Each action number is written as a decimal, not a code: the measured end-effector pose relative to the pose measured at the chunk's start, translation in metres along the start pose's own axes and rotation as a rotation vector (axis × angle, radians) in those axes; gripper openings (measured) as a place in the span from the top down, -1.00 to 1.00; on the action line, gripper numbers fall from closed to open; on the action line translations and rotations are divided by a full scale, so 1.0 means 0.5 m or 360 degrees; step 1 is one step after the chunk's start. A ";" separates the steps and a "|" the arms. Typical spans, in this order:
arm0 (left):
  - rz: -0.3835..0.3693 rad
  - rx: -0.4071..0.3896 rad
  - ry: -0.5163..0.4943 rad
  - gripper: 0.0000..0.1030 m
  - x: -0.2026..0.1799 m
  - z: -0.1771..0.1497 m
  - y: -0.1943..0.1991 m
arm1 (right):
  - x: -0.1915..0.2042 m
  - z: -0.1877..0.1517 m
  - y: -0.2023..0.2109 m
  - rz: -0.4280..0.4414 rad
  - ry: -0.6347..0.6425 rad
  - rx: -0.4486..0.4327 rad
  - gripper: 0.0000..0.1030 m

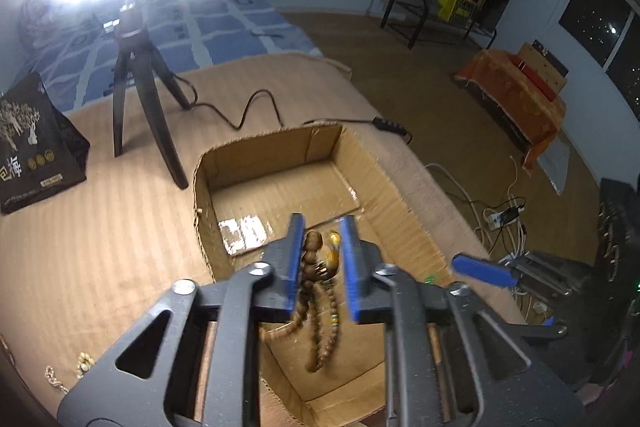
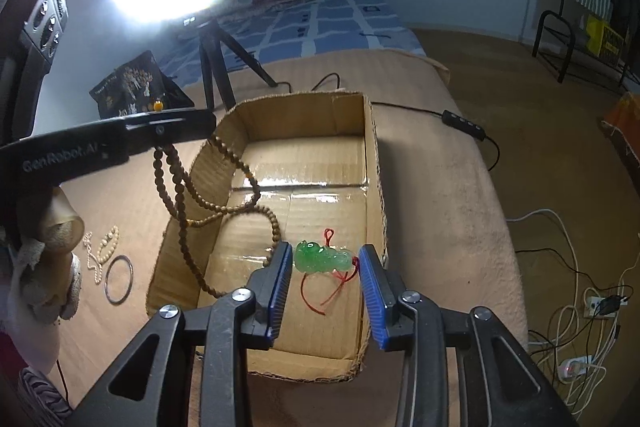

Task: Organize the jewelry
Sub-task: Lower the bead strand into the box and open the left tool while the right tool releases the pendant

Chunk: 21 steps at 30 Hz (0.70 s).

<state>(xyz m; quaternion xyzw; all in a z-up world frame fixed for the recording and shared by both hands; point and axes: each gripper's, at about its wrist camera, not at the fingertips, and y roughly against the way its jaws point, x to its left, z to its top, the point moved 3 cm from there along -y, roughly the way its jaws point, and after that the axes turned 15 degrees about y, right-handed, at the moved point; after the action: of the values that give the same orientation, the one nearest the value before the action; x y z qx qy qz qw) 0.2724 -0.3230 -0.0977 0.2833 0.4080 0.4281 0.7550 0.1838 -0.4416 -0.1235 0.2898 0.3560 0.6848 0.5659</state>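
Note:
A long brown bead necklace point(image 1: 314, 267) with an amber bead runs between the blue pads of my left gripper point(image 1: 324, 239). Its jaws stand a little apart and its strands dangle into the open cardboard box point(image 1: 272, 141). In the right wrist view the necklace point(image 2: 180, 195) hangs from the left gripper point(image 2: 200, 125), its lower loops lying on the box point(image 2: 304, 115) floor. A green jade pendant point(image 2: 322, 259) on a red cord lies on that floor. My right gripper point(image 2: 324, 267) is open around it, pads clear of it. One of its blue fingers point(image 1: 480, 269) shows at the box's right.
On the tan blanket left of the box lie a metal bangle point(image 2: 118, 279) and a pale bead chain point(image 2: 102, 251). A gloved hand point(image 2: 52, 267) holds the left gripper. Behind the box stand a ring-light tripod point(image 1: 136, 99), a black bag point(image 1: 36, 147) and a cable with a switch point(image 2: 464, 125).

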 end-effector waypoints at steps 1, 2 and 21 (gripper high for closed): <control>-0.0007 0.0012 -0.0004 0.14 0.001 -0.003 -0.003 | 0.003 0.000 0.001 -0.0005 0.0011 -0.0002 -0.08; -0.0009 0.0020 -0.0012 0.07 0.002 -0.007 -0.005 | 0.006 0.000 0.002 -0.0011 0.0016 -0.0005 -0.21; 0.0062 -0.0067 0.0003 0.02 0.059 -0.027 0.061 | 0.041 0.008 0.031 -0.0049 0.0048 -0.0025 -0.49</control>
<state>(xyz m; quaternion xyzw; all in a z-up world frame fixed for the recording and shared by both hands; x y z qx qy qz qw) 0.2569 -0.2814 -0.0919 0.2748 0.3942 0.4514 0.7519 0.1743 -0.4224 -0.1089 0.2695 0.3635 0.6831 0.5733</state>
